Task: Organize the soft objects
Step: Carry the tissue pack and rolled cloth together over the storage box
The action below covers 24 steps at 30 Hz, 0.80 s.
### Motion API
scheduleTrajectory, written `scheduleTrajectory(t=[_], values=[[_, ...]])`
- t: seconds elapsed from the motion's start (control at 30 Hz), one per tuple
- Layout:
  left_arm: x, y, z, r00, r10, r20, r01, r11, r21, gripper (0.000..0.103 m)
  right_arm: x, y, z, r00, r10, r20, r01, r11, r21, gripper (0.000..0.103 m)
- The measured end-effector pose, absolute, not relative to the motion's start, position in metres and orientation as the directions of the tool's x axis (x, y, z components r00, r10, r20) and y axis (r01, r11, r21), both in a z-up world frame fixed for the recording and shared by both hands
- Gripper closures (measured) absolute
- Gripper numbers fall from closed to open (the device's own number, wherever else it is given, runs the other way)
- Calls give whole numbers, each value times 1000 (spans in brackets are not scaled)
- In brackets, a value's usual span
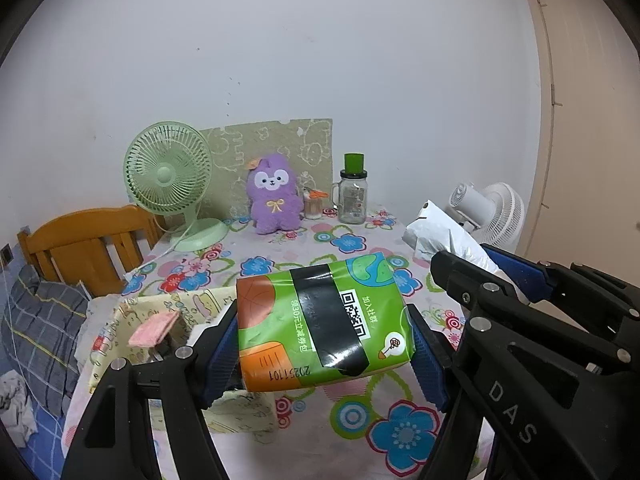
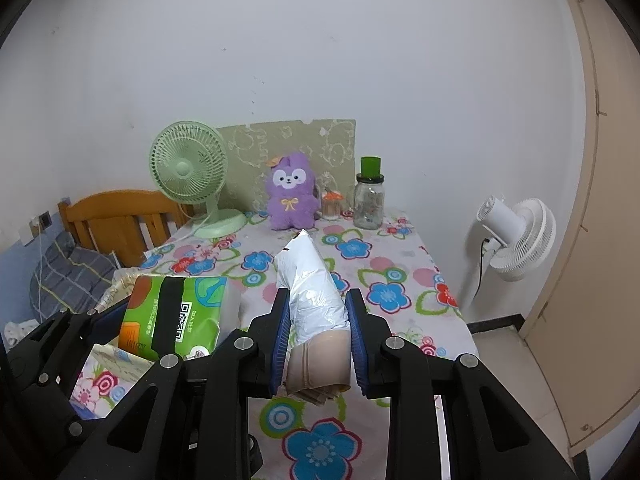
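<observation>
Above the floral counter (image 1: 352,412), left hand-held gripper (image 1: 326,344) pinches a green tissue pack (image 1: 320,324); right hand-held gripper (image 2: 318,344) pinches a plastic-wrapped roll (image 2: 316,300)

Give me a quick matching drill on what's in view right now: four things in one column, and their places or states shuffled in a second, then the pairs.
Things:
1. green tissue pack
2. white plastic-wrapped roll
3. purple plush toy
4. glass jar with green lid

Places or states:
A. sits upright at the back of the table, against the patterned board
B. clamped in the right claw
C. stands at the back of the table, right of the plush
D. clamped in the left claw, lifted off the floral tablecloth

Pairs: 1-D, 2-B, 3-A, 4-C
</observation>
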<state>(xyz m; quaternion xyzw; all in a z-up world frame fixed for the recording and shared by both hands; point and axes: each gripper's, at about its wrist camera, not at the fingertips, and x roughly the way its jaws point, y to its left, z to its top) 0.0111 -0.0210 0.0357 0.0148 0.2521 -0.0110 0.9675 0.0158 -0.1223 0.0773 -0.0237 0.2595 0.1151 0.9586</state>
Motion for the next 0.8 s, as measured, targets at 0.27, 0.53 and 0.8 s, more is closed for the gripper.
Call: scheduleTrajectory(t=[0.27, 0.53, 0.8], values=[[13, -6, 45, 881, 1, -473, 15, 999, 31, 26, 20, -109, 85, 841, 219, -494, -240, 970, 21, 73], [19, 11, 47, 882, 13, -471, -1, 1000, 26, 26, 26, -90, 87, 836, 239, -494, -262, 965, 24, 73], [26, 28, 44, 878, 21, -479, -10, 1000, 26, 26, 34, -73, 82, 826, 249, -506, -273, 962, 28, 73]])
